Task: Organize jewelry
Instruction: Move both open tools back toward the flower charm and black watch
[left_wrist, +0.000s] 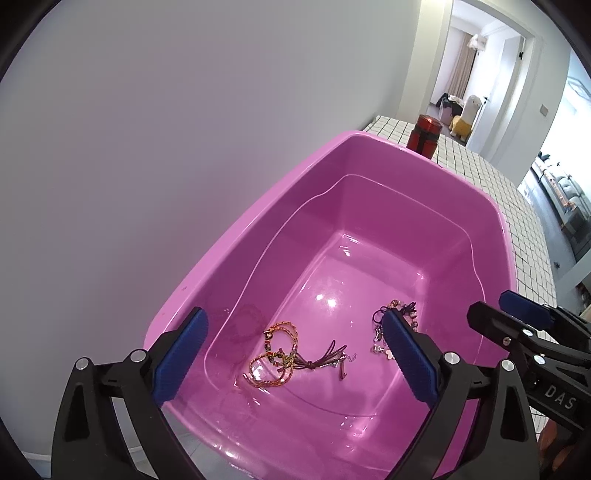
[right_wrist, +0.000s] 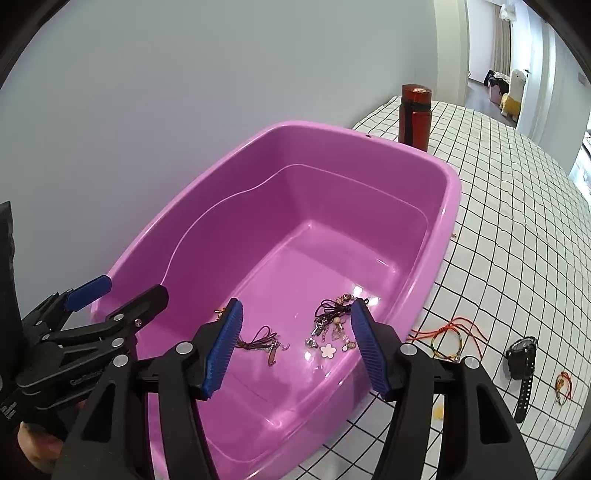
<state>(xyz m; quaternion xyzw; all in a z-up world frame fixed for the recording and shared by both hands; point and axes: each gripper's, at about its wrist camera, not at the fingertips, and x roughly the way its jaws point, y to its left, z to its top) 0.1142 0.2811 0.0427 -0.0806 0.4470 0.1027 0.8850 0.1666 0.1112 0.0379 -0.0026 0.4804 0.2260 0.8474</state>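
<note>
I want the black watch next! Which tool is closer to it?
Right. The right tool hangs over the pink tub, nearer the black watch on the checked cloth. The left tool is farther.

The pink rectangular plastic tub (right_wrist: 439, 236) gleamed glossy and smooth; braided gold-and-red cord bracelets (left_wrist: 275, 354) looked matt, metal charms (right_wrist: 327, 343) shiny.

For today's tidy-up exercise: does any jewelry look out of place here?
Yes. An orange cord bracelet, a black watch and a small red charm lie on the checked tablecloth, outside the pink tub holding the other pieces.
</note>
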